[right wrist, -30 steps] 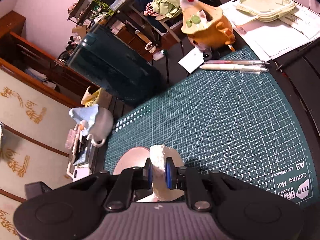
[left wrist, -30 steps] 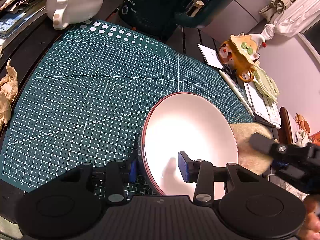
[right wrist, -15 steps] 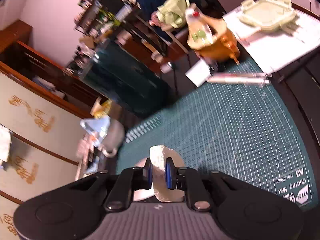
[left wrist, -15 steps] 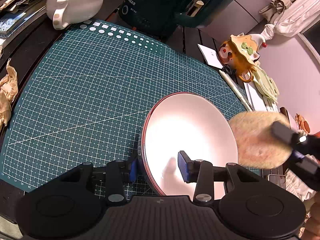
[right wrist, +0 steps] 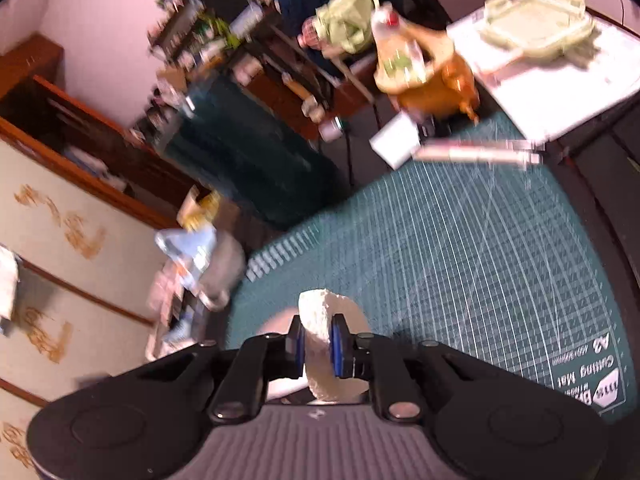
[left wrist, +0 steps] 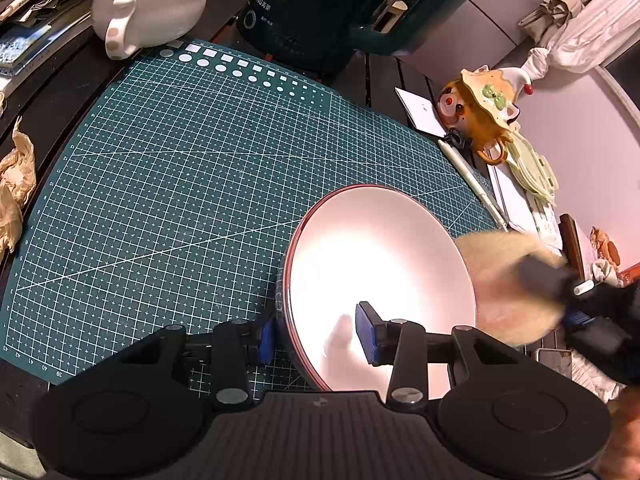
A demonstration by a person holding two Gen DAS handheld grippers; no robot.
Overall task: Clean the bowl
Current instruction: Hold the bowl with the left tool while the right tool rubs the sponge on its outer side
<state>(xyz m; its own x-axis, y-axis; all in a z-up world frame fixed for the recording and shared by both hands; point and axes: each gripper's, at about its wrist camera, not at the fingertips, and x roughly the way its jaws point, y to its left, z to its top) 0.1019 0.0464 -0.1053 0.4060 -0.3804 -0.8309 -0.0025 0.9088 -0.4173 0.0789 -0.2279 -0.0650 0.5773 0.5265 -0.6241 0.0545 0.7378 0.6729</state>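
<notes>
- Covering the desk, the cutting mat [left wrist: 180,168] gives a work surface.
- Bowl [left wrist: 380,264], near right on the mat, is tilted by the left gripper [left wrist: 316,336], clamped across its rim, exposing the inside.
- Right gripper [right wrist: 316,344] pinches the sponge [right wrist: 320,320] at the bowl's right rim for wiping.

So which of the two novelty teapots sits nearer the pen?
The orange teapot with the cream hat-like lid, at the mat's right edge just behind the pen. The white teapot with the blue lid stands at the far left corner.
</notes>
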